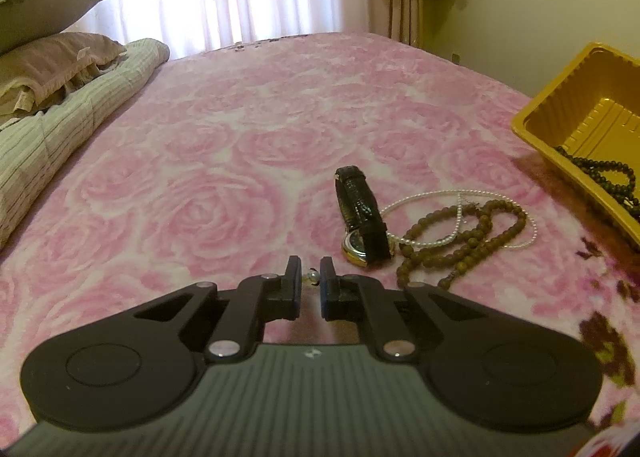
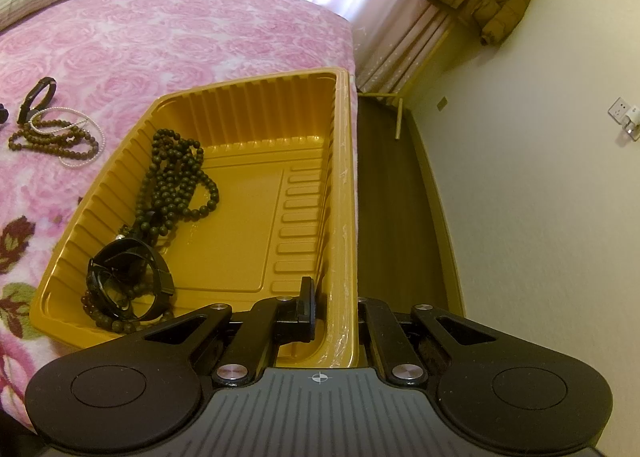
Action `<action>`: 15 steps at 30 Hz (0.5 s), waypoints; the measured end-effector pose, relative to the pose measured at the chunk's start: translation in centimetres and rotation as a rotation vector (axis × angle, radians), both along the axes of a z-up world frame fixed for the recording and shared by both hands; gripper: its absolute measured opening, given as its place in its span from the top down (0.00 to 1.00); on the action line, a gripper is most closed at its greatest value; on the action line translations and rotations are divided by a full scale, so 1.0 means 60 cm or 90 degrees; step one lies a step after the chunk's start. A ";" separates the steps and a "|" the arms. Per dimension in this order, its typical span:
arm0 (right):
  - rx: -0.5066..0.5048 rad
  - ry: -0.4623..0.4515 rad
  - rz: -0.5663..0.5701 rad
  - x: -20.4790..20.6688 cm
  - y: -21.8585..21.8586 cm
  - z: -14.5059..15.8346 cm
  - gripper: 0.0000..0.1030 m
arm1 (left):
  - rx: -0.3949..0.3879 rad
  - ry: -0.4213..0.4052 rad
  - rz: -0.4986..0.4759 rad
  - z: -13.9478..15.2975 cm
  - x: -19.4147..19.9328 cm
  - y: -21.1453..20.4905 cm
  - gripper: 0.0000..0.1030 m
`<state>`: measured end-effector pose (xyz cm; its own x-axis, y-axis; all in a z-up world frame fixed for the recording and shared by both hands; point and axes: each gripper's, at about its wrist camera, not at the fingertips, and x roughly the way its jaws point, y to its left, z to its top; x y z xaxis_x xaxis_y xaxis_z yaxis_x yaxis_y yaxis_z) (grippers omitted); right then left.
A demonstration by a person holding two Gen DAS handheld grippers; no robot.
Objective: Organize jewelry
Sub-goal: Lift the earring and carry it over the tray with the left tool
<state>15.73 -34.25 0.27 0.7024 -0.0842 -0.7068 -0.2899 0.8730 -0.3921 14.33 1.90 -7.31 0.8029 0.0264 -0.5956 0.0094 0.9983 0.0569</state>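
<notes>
Two grippers share the work on the pink rose-patterned bed (image 1: 248, 129). The right gripper (image 2: 336, 309) has its jaws shut on the near right wall of the yellow tray (image 2: 256, 97), one finger inside and the other outside the rim, apparently to steady the light tray on the soft bedding while pieces are dropped in. The left gripper (image 1: 311, 277) points down at the blanket with its jaws narrowed to a slim gap around a small pearl-like piece (image 1: 313, 278); it looks pinched, though whether the pads truly press on it is hard to tell. Just beyond and to the right lies the black-strapped watch (image 1: 362, 217), its long axis running away from the left camera and leaning slightly left, the gold-rimmed face at the near end and the strap end farthest off. A brown bead strand (image 1: 464, 241) and a thin white pearl strand (image 1: 456, 217) lie looped over each other, touching the watch beside its face. Already inside the tray rest a dark green bead strand (image 2: 176, 181) along the left wall and a black bangle (image 2: 128, 277) in the near left corner, so the sorting seems partway done.
</notes>
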 end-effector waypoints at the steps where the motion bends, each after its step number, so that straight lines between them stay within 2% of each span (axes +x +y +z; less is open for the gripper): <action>1: 0.000 0.000 0.000 0.000 0.000 0.000 0.95 | -0.001 -0.002 -0.001 0.002 -0.003 -0.001 0.93; 10: 0.000 -0.001 0.000 0.000 0.000 0.000 0.95 | -0.021 -0.017 -0.025 0.034 -0.027 -0.024 0.93; 15: 0.004 0.000 -0.002 0.000 0.000 0.001 0.95 | -0.041 -0.031 -0.062 0.057 -0.040 -0.056 0.93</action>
<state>15.75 -34.27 0.35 0.7023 -0.0816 -0.7072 -0.2875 0.8762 -0.3867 11.91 -1.45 -3.87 0.8276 -0.0902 -0.5540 0.1054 0.9944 -0.0045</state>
